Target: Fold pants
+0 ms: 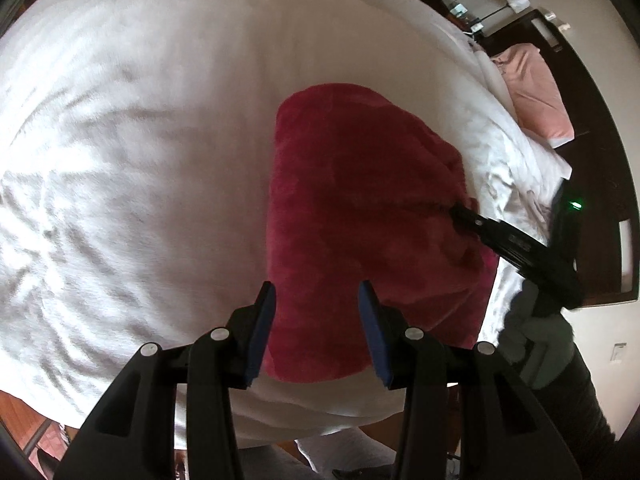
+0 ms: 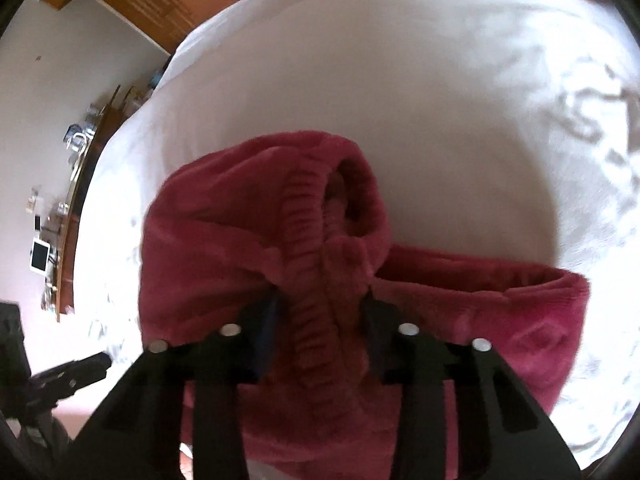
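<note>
Dark red fleece pants [image 1: 360,208] lie folded in a thick bundle on a white bed [image 1: 140,140]. My left gripper [image 1: 316,292] is open and empty, its blue pads just above the bundle's near edge. My right gripper [image 2: 320,300] has its jaws around the gathered elastic waistband [image 2: 308,280] and holds it lifted over the rest of the pants [image 2: 500,308]; its fingertips are hidden in the cloth. In the left wrist view the right gripper [image 1: 460,212] enters from the right into the pants' edge.
A pink pillow [image 1: 536,92] and a dark headboard [image 1: 592,120] are at the far right of the bed. A wooden desk [image 2: 76,200] with small items stands beside the bed. The left gripper shows at the lower left of the right wrist view [image 2: 80,372].
</note>
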### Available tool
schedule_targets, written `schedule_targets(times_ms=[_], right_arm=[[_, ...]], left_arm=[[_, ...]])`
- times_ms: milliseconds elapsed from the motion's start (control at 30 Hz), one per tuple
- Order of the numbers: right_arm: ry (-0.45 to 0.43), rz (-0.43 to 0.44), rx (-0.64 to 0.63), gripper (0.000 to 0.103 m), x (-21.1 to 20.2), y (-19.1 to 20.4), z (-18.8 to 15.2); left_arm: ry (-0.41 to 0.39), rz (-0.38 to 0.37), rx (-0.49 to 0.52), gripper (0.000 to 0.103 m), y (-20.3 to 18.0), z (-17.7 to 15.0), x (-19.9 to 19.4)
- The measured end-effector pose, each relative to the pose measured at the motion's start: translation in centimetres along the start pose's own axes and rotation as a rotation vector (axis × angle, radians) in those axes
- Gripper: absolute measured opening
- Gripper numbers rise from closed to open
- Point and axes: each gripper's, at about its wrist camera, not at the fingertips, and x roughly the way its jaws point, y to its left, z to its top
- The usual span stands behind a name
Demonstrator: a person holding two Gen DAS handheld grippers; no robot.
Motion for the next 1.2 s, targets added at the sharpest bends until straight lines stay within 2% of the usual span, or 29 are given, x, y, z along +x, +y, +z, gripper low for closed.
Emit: schedule_targets(times_ms=[167, 267, 400, 567, 700, 833, 933, 1100, 1200], right_arm=[[-0.076, 0.076, 0.033, 0.031, -5.1, 0.4, -0.8], [-0.115, 0.084, 0.07, 0.031, -8.2, 0.0, -2.2], [-0.12, 0.087, 0.223, 0.031, -10.9, -3.0, -5.7], [-0.072, 0.022, 0.386, 0.031, -10.0, -7.6, -11.5], [-0.067, -0.032, 0.46, 0.031, -7.1, -10.6, -13.4], [-0.065, -0.055, 0.439, 0.042, -5.9, -10.5, -13.1], [-0.077, -0.072, 0.37, 0.056, -6.7, -9.3, -13.0], [-0.115, -0.087, 0.309, 0.06, -8.9, -8.7, -12.1], [-0.162, -0.083, 0.291, 0.067, -9.9, -9.1, -11.2]], left_arm=[[0.008, 0.003, 0.02, 0.043, -1.1, 0.4, 0.5], [0.011, -0.004, 0.045, 0.043, -2.2, 0.6, 0.7], [0.017, -0.012, 0.082, 0.043, -3.7, 0.7, 1.0], [0.044, -0.007, 0.124, 0.043, -5.0, 0.3, 1.9], [0.066, 0.018, 0.158, 0.043, -5.6, 0.0, 2.6], [0.081, 0.053, 0.173, 0.043, -5.7, 0.0, 3.1], [0.08, 0.067, 0.17, 0.043, -5.7, 0.0, 3.1], [0.076, 0.073, 0.158, 0.043, -5.9, 0.0, 3.3], [0.073, 0.076, 0.154, 0.043, -6.5, -0.3, 3.5]])
